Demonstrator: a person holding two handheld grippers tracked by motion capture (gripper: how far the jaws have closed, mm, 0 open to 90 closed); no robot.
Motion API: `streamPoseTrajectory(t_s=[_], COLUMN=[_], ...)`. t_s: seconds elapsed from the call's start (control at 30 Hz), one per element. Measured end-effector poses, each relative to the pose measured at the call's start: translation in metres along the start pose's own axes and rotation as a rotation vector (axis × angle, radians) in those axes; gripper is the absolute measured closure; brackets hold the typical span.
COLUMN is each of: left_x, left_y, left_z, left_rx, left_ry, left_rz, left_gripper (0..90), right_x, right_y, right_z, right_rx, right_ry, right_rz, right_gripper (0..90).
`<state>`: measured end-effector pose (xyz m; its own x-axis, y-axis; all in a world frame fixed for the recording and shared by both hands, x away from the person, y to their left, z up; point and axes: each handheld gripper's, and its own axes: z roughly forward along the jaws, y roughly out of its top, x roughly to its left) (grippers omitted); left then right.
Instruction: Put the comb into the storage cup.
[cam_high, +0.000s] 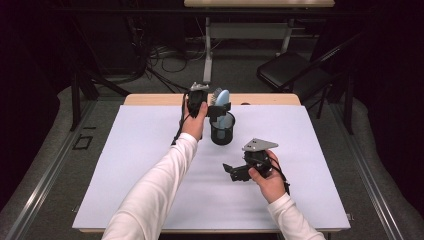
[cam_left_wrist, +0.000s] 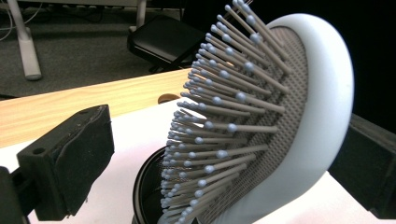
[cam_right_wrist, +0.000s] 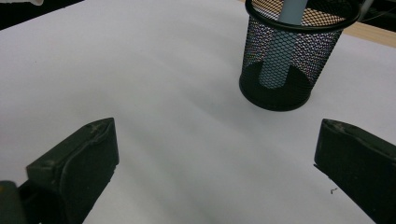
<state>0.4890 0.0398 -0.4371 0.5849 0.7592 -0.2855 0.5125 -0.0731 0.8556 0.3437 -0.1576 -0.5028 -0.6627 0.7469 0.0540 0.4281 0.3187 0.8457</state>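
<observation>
The hairbrush (cam_left_wrist: 289, 116) stands with its handle down in the black mesh cup (cam_high: 222, 129), and its pale blue head sticks up above the rim, between the jaws of the left gripper (cam_left_wrist: 224, 154). These jaws are wide apart: one black pad is well to the side of the bristles, the other is near the smooth back of the head, and I cannot tell if that one touches it. So the brush is not gripped now; the cup alone carries it.

The right gripper (cam_right_wrist: 215, 158) is also wide open and holds nothing. It hangs low over the white table cover (cam_high: 150, 165), pointed toward the cup, with clear space between them. In its own view the grey handle (cam_right_wrist: 280, 51) is seen through the mesh, reaching the bottom of the cup.

I judge the step is either to take the brush out or to let it go after placing; the pictures do not decide this. If it is taking, the jaws should close on the solid rim of the head, not on the bristles, because these will bend and slip. The lift should go straight up along the handle, so the light cup is not tipped. The right gripper could steady the cup at its rim. If it is releasing, the left hand (cam_high: 194, 122) should draw back sideways without catching the bristles.

The cup stands near the far edge of the table (cam_high: 150, 99).
</observation>
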Motion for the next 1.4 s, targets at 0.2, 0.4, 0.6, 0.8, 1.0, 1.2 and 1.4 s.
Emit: streamPoseTrajectory(t_s=[0.2,0.4,0.6,0.8,1.0,1.2,1.4], left_x=[0.002,0.004,0.003,0.001,0.000,-0.004,-0.007], left_y=[0.003,0.007,0.011,0.014,0.016,0.017,0.018], left_z=[-0.004,-0.010,-0.015,-0.020,-0.027,-0.035,-0.039], left_rx=[-0.007,-0.025,-0.023,-0.011,0.005,0.018,0.022], left_ry=[0.001,0.000,-0.015,-0.036,-0.059,-0.086,-0.097], left_rz=[0.000,-0.005,0.008,0.042,0.063,0.085,0.096], left_gripper=[0.6,0.6,0.6,0.6,0.6,0.6,0.6], right_x=[0.000,0.001,0.001,0.001,0.002,0.001,-0.001], right_y=[0.000,0.000,-0.001,-0.001,0.000,0.000,0.001], right_z=[0.000,0.001,0.002,0.002,0.001,0.001,-0.002], right_rx=[0.003,0.006,0.009,0.008,0.006,-0.001,-0.017], right_ry=[0.000,0.001,0.001,-0.001,0.001,-0.005,-0.004], right_rz=[-0.001,-0.005,-0.010,-0.007,-0.008,0.000,0.014], right_gripper=[0.0,0.0,0.0,0.0,0.0,0.0,0.0])
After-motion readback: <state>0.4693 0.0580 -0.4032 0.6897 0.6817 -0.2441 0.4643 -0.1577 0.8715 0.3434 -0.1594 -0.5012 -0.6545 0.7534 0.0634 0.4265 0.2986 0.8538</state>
